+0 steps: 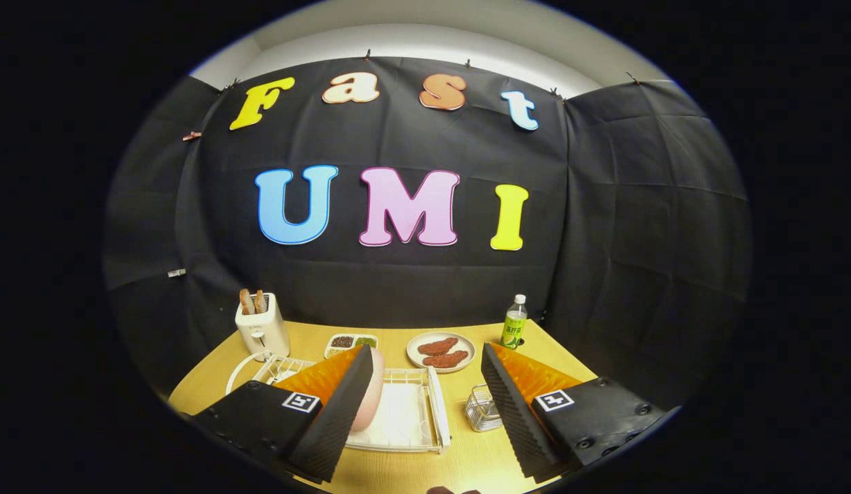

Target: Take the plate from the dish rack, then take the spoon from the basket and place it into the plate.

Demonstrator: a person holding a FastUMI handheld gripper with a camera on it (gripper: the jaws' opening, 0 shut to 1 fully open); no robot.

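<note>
A pink plate [375,394] stands on edge in the white dish rack [408,418], right against the inner side of my left finger [336,405], which hides part of it. A small wire basket [482,410] sits on the table just inside my right finger [508,405]. I cannot make out a spoon in it. My gripper [425,353] is open wide above the table's near part, with nothing between its fingers. The rack lies low between them.
On the yellow wooden table [460,460], beyond the fingers, are a white toaster [261,329] holding bread, a small tray of food [351,341], a white plate with brown meat pieces [440,351] and a green-labelled bottle [514,321].
</note>
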